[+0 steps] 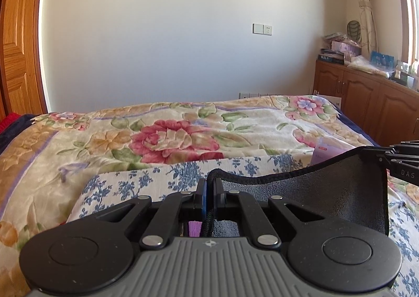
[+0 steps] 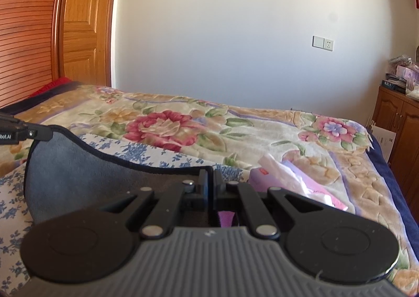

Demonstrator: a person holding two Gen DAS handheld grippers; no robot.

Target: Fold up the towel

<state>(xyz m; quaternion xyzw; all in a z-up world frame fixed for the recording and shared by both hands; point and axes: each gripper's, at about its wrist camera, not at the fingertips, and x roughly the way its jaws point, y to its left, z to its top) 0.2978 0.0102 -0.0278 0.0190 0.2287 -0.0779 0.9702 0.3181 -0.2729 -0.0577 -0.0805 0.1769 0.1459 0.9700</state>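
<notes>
Towel, plush, between clamped tongs

Bright daylight from the right; sharp focus, fisheye-curved edges.

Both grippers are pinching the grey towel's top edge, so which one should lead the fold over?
Probably neither alone. The left gripper and right gripper each clamp a corner of the towel, with the edge sagging between them, so carrying it together seems best.

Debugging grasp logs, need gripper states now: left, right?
Left gripper: closed, pinching the dark towel at its edge.
Right gripper: closed on the same towel's other corner.
</notes>
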